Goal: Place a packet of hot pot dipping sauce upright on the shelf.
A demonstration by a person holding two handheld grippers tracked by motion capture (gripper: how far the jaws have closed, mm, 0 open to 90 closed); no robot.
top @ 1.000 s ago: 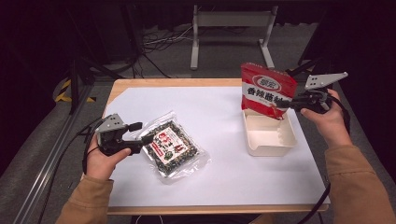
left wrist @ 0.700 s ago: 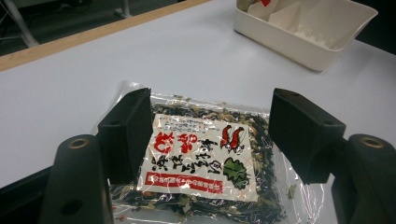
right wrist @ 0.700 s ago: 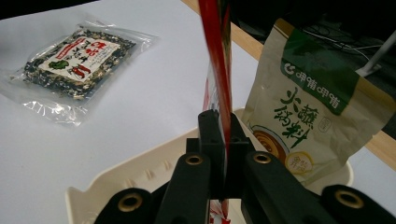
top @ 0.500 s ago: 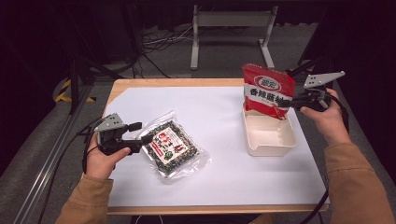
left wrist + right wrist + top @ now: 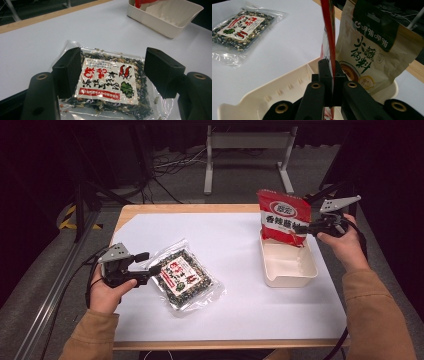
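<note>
A clear packet of dark dried seaweed with a white and red label (image 5: pixel 186 279) lies flat on the white table sheet, left of centre. My left gripper (image 5: pixel 148 263) rests at its left edge, open; in the left gripper view the two pads (image 5: pixel 67 72) stand apart over the packet (image 5: pixel 107 82) without pressing it. My right gripper (image 5: pixel 304 227) is shut on the lower right edge of a red snack packet (image 5: pixel 281 216), held upright with its bottom in the cream tray (image 5: pixel 290 272). In the right gripper view the jaws pinch the packet's thin red edge (image 5: pixel 328 35).
A beige pouch with green print (image 5: pixel 367 50) stands inside the cream tray (image 5: pixel 269 100), beyond the red packet. The seaweed packet (image 5: pixel 239 27) lies far off on the sheet. The wooden table edge (image 5: pixel 200 208) borders the sheet at the back, with a metal stand on the floor behind.
My right hand has lowered the red packet a little toward the tray. The left hand and the seaweed packet have stayed put.
</note>
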